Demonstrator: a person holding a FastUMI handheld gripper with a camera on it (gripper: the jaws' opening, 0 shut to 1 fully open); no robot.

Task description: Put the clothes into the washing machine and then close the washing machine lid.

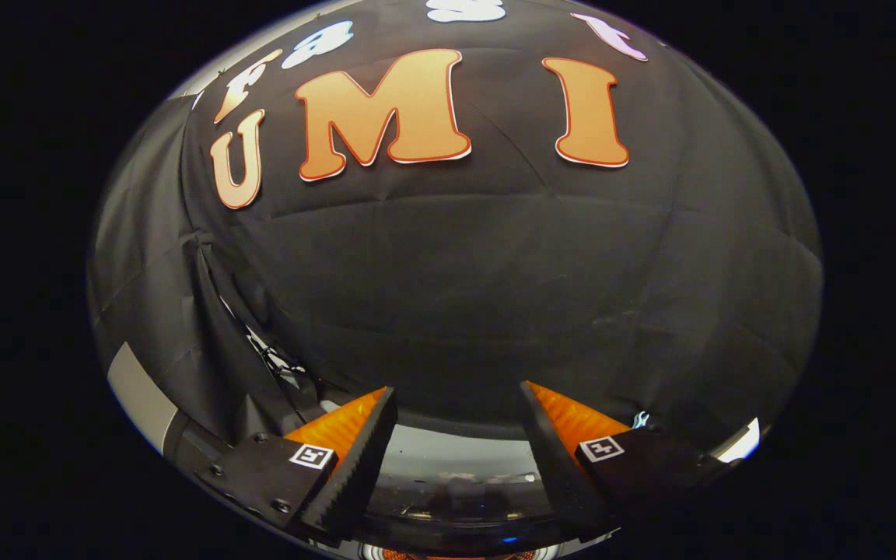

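Observation:
My gripper (457, 393) is open, its two fingers spread wide with nothing between them. It points at the black cloth wall of the booth. Below and between the fingers lies a dark glossy curved surface (456, 474) with a pale rim, which looks like the washing machine's lid or top, seen from close above. Whether the lid stands open or closed I cannot tell.
The black cloth wall (448, 295) hangs close ahead and folds into a corner on the left (207, 311). A pale grey panel edge (137, 397) sits low on the left, and some cables (281, 365) hang near the left finger.

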